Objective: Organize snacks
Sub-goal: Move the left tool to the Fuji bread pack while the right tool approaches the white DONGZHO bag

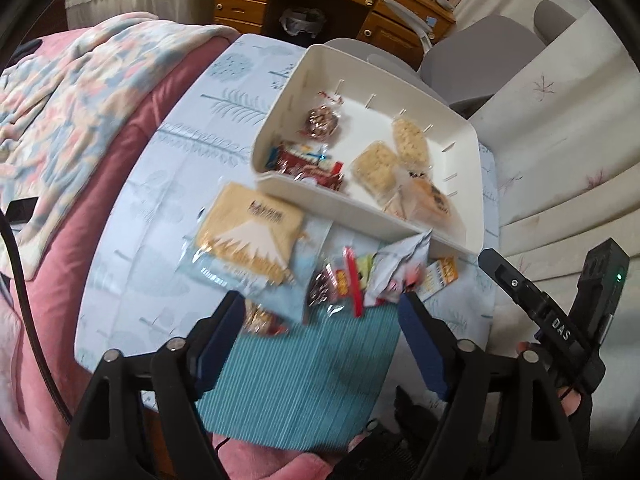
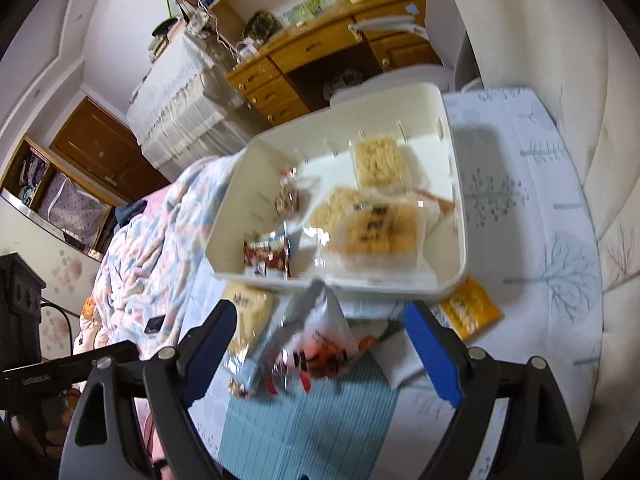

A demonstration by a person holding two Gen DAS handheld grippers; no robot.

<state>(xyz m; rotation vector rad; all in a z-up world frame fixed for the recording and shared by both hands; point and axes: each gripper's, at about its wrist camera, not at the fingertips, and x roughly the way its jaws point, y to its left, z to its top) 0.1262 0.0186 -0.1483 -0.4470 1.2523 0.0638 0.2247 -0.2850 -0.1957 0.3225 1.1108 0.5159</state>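
Left gripper spread wide, nothing pinched, hovering over loose snack pile on teal mat. Right gripper also spread, empty, above silver packet. Risk: crinkly wrappers overlapping, so could grab two at once or slip off foil; both grippers close together, could collide. White bin just beyond pile: holds rice crackers, red packet, chocolate cookie. Big cracker bag outside, beside bin.
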